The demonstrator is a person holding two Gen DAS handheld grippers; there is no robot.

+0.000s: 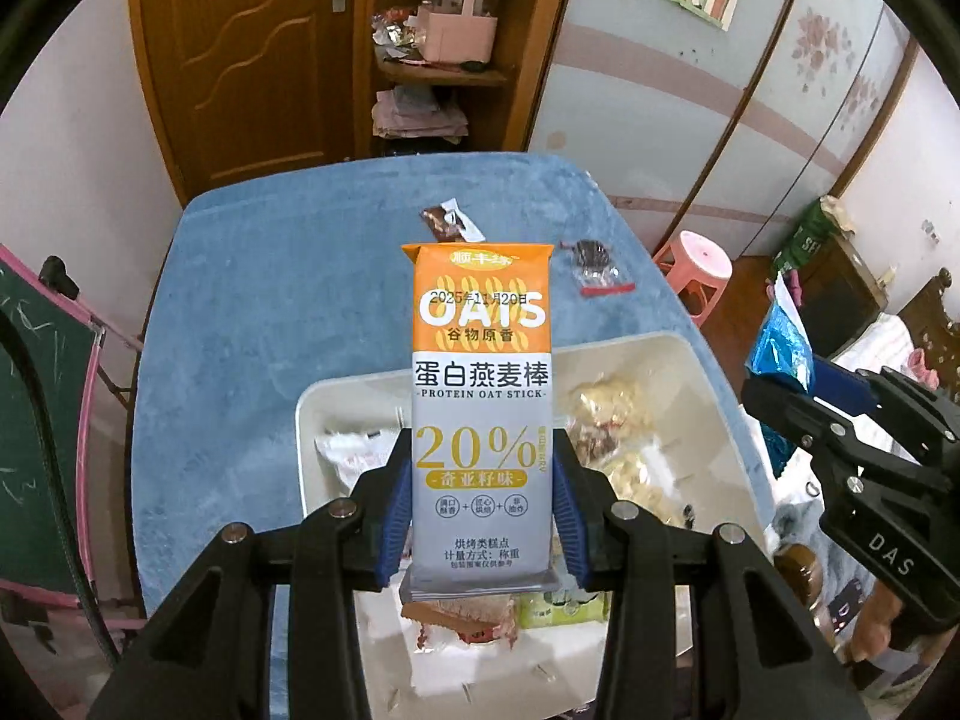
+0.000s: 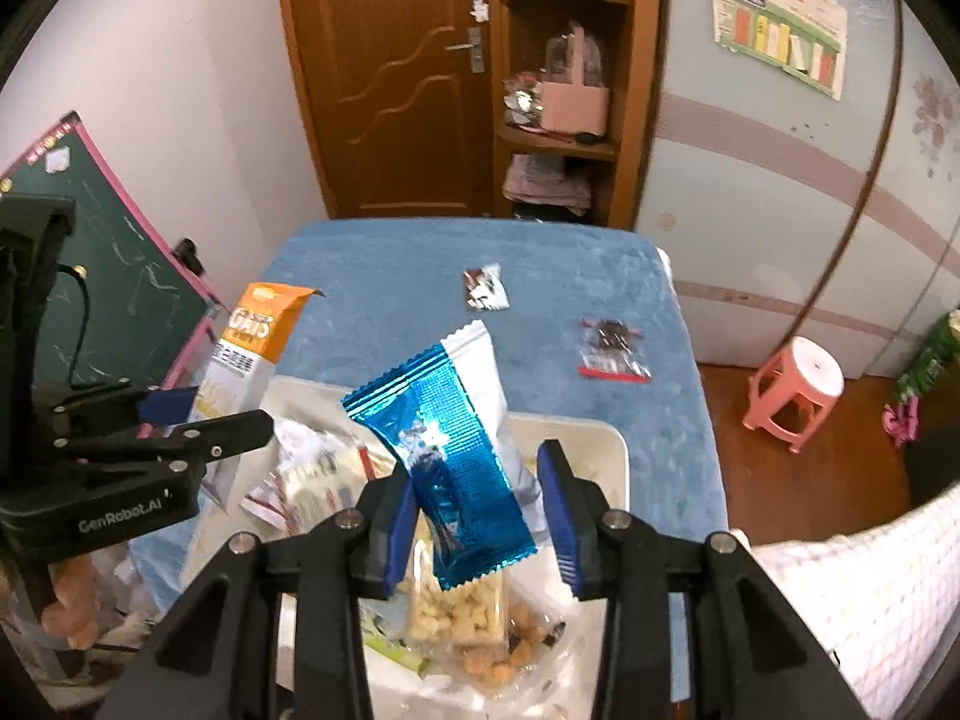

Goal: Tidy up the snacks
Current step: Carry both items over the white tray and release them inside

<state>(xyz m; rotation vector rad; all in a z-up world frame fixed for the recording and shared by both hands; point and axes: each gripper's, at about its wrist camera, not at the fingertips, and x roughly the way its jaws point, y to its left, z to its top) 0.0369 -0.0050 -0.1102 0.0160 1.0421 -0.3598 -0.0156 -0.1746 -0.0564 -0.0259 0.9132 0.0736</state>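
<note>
My left gripper (image 1: 483, 498) is shut on an orange and white OATS protein oat stick packet (image 1: 482, 396), held upright above the white bin (image 1: 672, 354); the packet also shows in the right wrist view (image 2: 249, 336). In the right wrist view my right gripper (image 2: 480, 504) has its jaws apart, and a blue and white snack packet (image 2: 456, 444) sits tilted between them over the white bin (image 2: 606, 438); it touches the left finger only. The right gripper also shows in the left wrist view (image 1: 798, 402), and the left gripper in the right wrist view (image 2: 198, 420).
The bin holds several wrapped snacks (image 2: 462, 606). A small dark wrapped snack (image 2: 485, 289) and a clear packet with a red strip (image 2: 613, 351) lie on the blue tablecloth (image 2: 372, 276). A pink stool (image 2: 795, 387) stands right; a chalkboard (image 2: 102, 276) left.
</note>
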